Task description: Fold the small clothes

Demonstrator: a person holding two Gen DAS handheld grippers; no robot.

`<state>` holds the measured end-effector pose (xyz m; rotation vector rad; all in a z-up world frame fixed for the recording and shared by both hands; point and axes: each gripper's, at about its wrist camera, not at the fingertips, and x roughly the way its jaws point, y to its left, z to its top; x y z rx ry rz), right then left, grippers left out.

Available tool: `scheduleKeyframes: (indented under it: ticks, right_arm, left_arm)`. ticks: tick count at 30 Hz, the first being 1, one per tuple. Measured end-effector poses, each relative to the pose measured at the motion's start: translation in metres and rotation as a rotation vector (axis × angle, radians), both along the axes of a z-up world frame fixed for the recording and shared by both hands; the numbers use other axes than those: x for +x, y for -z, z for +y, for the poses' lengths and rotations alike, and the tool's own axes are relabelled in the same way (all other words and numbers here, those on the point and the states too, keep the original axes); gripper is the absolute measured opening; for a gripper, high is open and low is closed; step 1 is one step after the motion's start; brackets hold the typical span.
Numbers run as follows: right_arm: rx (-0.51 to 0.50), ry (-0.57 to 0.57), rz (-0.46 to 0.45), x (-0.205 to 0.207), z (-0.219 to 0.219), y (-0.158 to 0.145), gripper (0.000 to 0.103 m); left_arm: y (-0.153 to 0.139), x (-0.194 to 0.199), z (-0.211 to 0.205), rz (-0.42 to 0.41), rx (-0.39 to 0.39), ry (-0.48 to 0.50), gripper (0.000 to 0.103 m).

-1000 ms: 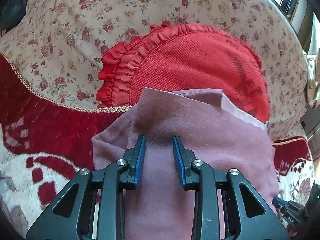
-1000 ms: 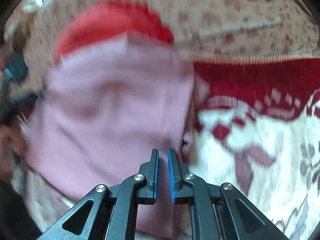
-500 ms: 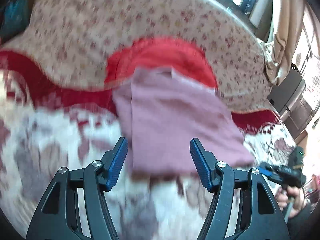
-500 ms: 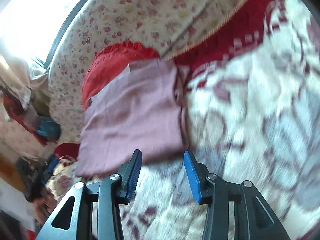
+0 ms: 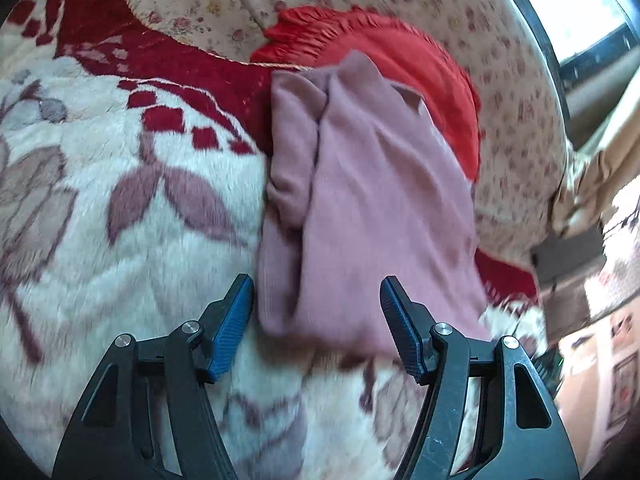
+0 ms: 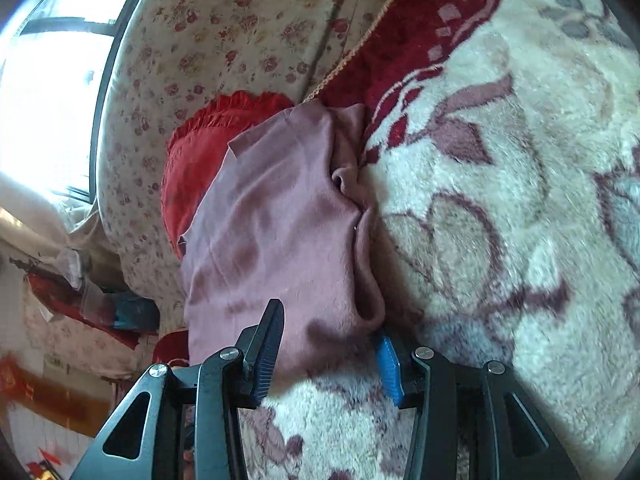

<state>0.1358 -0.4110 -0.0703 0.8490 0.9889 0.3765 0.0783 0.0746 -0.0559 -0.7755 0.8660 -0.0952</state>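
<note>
A dusty-pink small garment lies folded in a long strip on the fleece blanket, its far end resting on a red frilled cushion. A bunched fold runs along its left side in the left wrist view. My left gripper is open, its jaws either side of the garment's near end, holding nothing. In the right wrist view the garment shows with its near edge between the jaws of my open right gripper, whose right fingertip is partly hidden under the cloth's rolled edge.
A white fleece blanket with maroon flower patterns covers the bed, also in the right wrist view. A floral-print cushion stands behind the red cushion. A window and cluttered room lie beyond.
Both grippers have opened and let go of the pink garment, then pulled back from it. The garment now lies as a narrow folded strip on the blanket and red cushion.
</note>
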Motion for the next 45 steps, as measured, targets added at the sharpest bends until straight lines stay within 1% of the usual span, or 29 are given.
scheduleKeyframes:
  ticks: [1, 2, 3, 4, 5, 6, 7, 9, 10, 12, 14, 15, 17, 20, 22, 25, 27, 29, 30, 31, 32, 33, 34, 35, 36, 37, 39, 42, 45]
  right_arm:
    - [-0.008, 0.0, -0.003, 0.0, 0.001, 0.0, 0.042]
    - [-0.009, 0.007, -0.003, 0.001, 0.001, 0.001, 0.04]
    - [-0.009, 0.012, 0.004, 0.001, 0.0, 0.002, 0.036]
    - [-0.011, 0.013, 0.015, 0.002, 0.0, 0.003, 0.035]
    - [-0.003, 0.016, 0.026, 0.004, -0.001, 0.004, 0.033]
    - [0.005, 0.021, 0.034, 0.004, -0.004, 0.006, 0.029]
    - [0.012, 0.029, 0.043, 0.004, -0.006, 0.007, 0.026]
    - [0.015, 0.043, 0.053, 0.003, -0.01, 0.01, 0.01]
    - [0.016, 0.039, 0.046, 0.003, -0.011, 0.009, 0.008]
    - [-0.006, 0.02, 0.001, 0.0, -0.01, -0.001, 0.006]
    - [-0.024, 0.013, -0.047, -0.01, -0.013, -0.016, 0.006]
    - [-0.021, 0.01, -0.057, -0.014, -0.014, -0.022, 0.006]
    - [-0.039, 0.003, -0.076, -0.027, -0.019, -0.035, 0.006]
    - [-0.046, 0.006, -0.054, -0.059, -0.03, -0.045, 0.006]
    - [-0.064, 0.002, -0.024, -0.081, -0.038, -0.047, 0.006]
    - [-0.108, 0.022, 0.015, -0.105, -0.051, -0.044, 0.006]
    - [-0.173, 0.051, 0.052, -0.105, -0.056, -0.041, 0.007]
    - [-0.297, 0.15, 0.106, -0.102, -0.066, -0.046, 0.009]
    - [-0.355, 0.186, 0.095, -0.099, -0.067, -0.055, 0.009]
    - [-0.393, 0.187, 0.071, -0.095, -0.062, -0.066, 0.01]
    - [-0.419, 0.162, 0.026, -0.089, -0.051, -0.08, 0.011]
    - [-0.429, 0.114, -0.029, -0.082, -0.034, -0.095, 0.015]
    - [-0.437, 0.037, -0.087, -0.072, -0.007, -0.11, 0.02]
    - [-0.434, -0.029, -0.123, -0.065, 0.016, -0.12, 0.03]
    - [-0.409, -0.142, -0.166, -0.054, 0.055, -0.13, 0.038]
    - [-0.381, -0.217, -0.181, -0.045, 0.082, -0.135, 0.04]
    - [-0.314, -0.363, -0.181, -0.024, 0.143, -0.137, 0.042]
    - [-0.254, -0.52, -0.143, 0.005, 0.222, -0.125, 0.042]
    - [-0.27, -0.609, -0.08, 0.034, 0.288, -0.102, 0.043]
  left_arm:
    - [0.001, 0.001, 0.002, -0.004, -0.019, -0.005, 0.062]
    - [0.002, 0.0, 0.003, -0.007, -0.021, -0.011, 0.049]
    - [0.003, -0.001, 0.003, 0.001, 0.0, -0.02, 0.041]
    - [0.004, -0.003, 0.005, 0.012, 0.022, -0.032, 0.026]
    - [0.006, -0.005, 0.008, 0.011, 0.019, -0.044, 0.023]
    - [0.008, -0.007, 0.01, 0.006, -0.002, -0.05, 0.021]
    - [0.008, -0.009, 0.012, -0.001, -0.011, -0.054, 0.016]
    - [0.004, -0.013, 0.011, -0.02, 0.006, -0.054, 0.01]
    - [0.001, -0.014, 0.01, -0.03, 0.011, -0.05, 0.006]
    - [-0.006, -0.018, 0.007, -0.06, -0.005, -0.024, 0.005]
    - [-0.015, -0.027, 0.004, -0.085, -0.001, 0.001, 0.005]
    - [-0.021, -0.034, 0.002, -0.097, -0.008, 0.018, 0.005]
    - [-0.026, -0.043, 0.001, -0.097, -0.021, 0.03, 0.005]
    - [-0.027, -0.064, -0.002, -0.066, -0.068, 0.043, 0.005]
    - [-0.026, -0.08, -0.007, -0.039, -0.084, 0.053, 0.005]
    - [-0.021, -0.089, -0.019, 0.003, -0.056, 0.074, 0.005]
    - [-0.012, -0.088, -0.026, 0.037, -0.029, 0.081, 0.006]
    - [-0.003, -0.085, -0.029, 0.062, -0.024, 0.075, 0.007]
    - [-0.001, -0.085, -0.029, 0.062, -0.021, 0.07, 0.007]
    - [0.001, -0.084, -0.029, 0.058, -0.024, 0.071, 0.008]
    - [0.001, -0.084, -0.029, 0.053, -0.03, 0.072, 0.013]
    - [0.002, -0.083, -0.03, 0.044, -0.036, 0.075, 0.016]
    - [0.003, -0.082, -0.031, 0.038, -0.038, 0.078, 0.02]
    - [0.003, -0.081, -0.034, 0.032, -0.035, 0.085, 0.022]
    - [0.004, -0.081, -0.036, 0.028, -0.03, 0.088, 0.022]
    - [0.004, -0.081, -0.036, 0.026, -0.029, 0.087, 0.023]
    - [0.005, -0.08, -0.036, 0.018, -0.035, 0.09, 0.025]
    - [0.009, -0.078, -0.034, 0.019, -0.051, 0.092, 0.025]
    - [0.011, -0.076, -0.032, 0.021, -0.081, 0.089, 0.025]
